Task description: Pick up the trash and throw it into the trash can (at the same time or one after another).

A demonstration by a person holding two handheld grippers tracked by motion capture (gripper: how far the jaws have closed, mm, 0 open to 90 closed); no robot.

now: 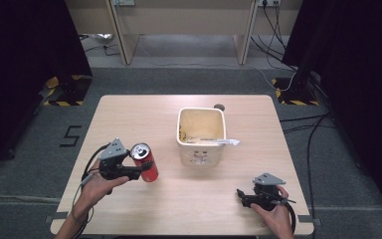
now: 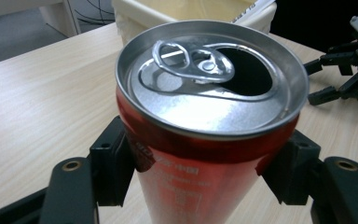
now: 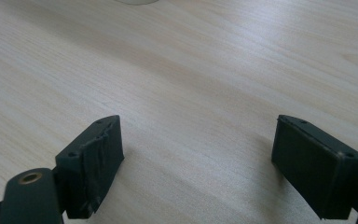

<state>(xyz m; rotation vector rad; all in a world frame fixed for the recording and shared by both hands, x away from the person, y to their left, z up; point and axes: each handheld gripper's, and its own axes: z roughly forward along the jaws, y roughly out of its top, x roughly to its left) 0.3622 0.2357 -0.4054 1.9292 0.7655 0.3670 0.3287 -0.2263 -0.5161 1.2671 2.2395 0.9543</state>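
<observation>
A glossy red aluminium can (image 2: 205, 140), round top opened, sits clamped between the left hand-held gripper's (image 1: 140, 167) black pads, tilted above the pale woodgrain bench (image 1: 144, 114); the right hand-held gripper (image 3: 198, 163) gapes empty.

The high view looks forward and down from above the near edge of the counter (image 1: 189, 199), taking in its whole top. The left gripper view sits close behind a red can (image 2: 205, 140), facing a cream bin (image 2: 135, 14) also seen from above. The right gripper view looks low and close across bare counter wood.
</observation>
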